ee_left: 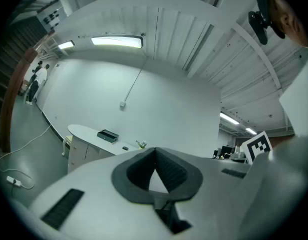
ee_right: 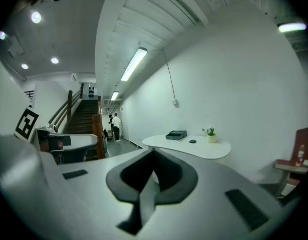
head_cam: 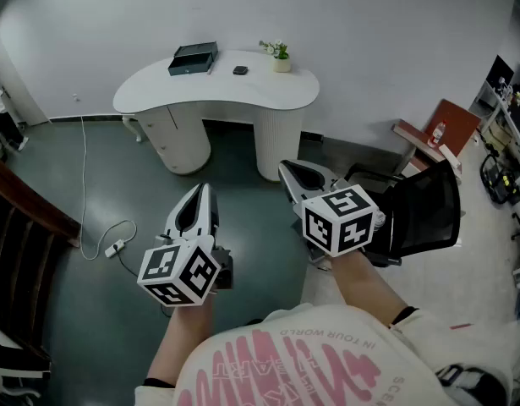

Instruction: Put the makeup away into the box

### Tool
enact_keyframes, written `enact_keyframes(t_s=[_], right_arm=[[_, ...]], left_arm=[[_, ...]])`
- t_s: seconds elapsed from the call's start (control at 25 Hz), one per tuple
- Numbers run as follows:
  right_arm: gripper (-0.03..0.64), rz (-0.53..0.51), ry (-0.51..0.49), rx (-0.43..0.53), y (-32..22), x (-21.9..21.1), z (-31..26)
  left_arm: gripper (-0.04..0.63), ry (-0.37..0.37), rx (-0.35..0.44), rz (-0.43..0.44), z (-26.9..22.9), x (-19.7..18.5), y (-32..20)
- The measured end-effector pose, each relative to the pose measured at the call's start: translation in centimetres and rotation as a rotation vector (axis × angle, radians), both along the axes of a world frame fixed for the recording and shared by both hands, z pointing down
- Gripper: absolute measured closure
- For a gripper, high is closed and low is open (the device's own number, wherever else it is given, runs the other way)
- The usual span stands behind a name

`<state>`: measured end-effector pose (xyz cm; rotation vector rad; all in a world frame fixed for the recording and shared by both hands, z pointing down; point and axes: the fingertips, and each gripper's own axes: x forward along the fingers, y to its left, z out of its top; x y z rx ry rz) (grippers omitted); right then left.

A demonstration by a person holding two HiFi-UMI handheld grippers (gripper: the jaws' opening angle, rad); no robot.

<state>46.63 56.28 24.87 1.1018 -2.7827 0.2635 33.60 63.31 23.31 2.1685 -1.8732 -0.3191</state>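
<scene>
White tabletop (head_cam: 217, 96) with box (head_cam: 193, 58) and makeup (head_cam: 240, 70) stands well apart, so left gripper (head_cam: 205, 189) and right gripper (head_cam: 285, 170) point toward it, pressed together, empty.

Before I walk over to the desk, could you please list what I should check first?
1. Tongs empty: ok. The left tongs and right tongs are both shut with nothing between them.
2. Box in sight: ok, it sits on the white desk, towards its left end.
3. Makeup located: cannot tell. One small dark item lies beside the box, too small to identify.
4. Box open: cannot tell from here.
5. Desk within reach: not ok, it stands well ahead of both tongs.
6. Floor ahead: ok, though a cable lies to the left and a chair stands on the right.
</scene>
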Motion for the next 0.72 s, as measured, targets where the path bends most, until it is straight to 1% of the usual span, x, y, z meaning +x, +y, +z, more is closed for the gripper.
enact_keyframes(t_s=[0.12,0.2,0.32,0.48,0.56,0.64,0.72], right_arm=[[0.618,-0.008,0.056,0.039,-0.5,0.2,0.4],[0.618,-0.022,0.073,0.039,-0.9,0.1,1.2],[0.617,-0.042,0.059,0.0,-1.5,0.2,2.7],[0.617,-0.049,-0.007,-0.087,-2.6,0.6,4.7],[0.617,-0.047,-0.023,-0.13,-3.1,0.6,5.8],[0.617,-0.04,-0.029,-0.153,-3.8,0.4,6.5],[0.617,-0.028,-0.04,-0.167,-4.9,-0.1,7.0]], left_arm=[[0.594,-0.001,0.0,0.001,0.4,0.4,-0.7],[0.594,-0.007,-0.005,-0.006,1.0,0.5,-1.1],[0.594,-0.001,-0.027,-0.024,2.4,0.4,-1.6],[0.594,0.029,-0.037,-0.035,4.2,0.3,-1.8],[0.594,0.053,-0.053,-0.037,5.1,-0.2,-2.0],[0.594,0.068,-0.067,-0.047,5.7,-1.0,-2.6],[0.594,0.067,-0.079,-0.045,6.1,-1.8,-3.7]])
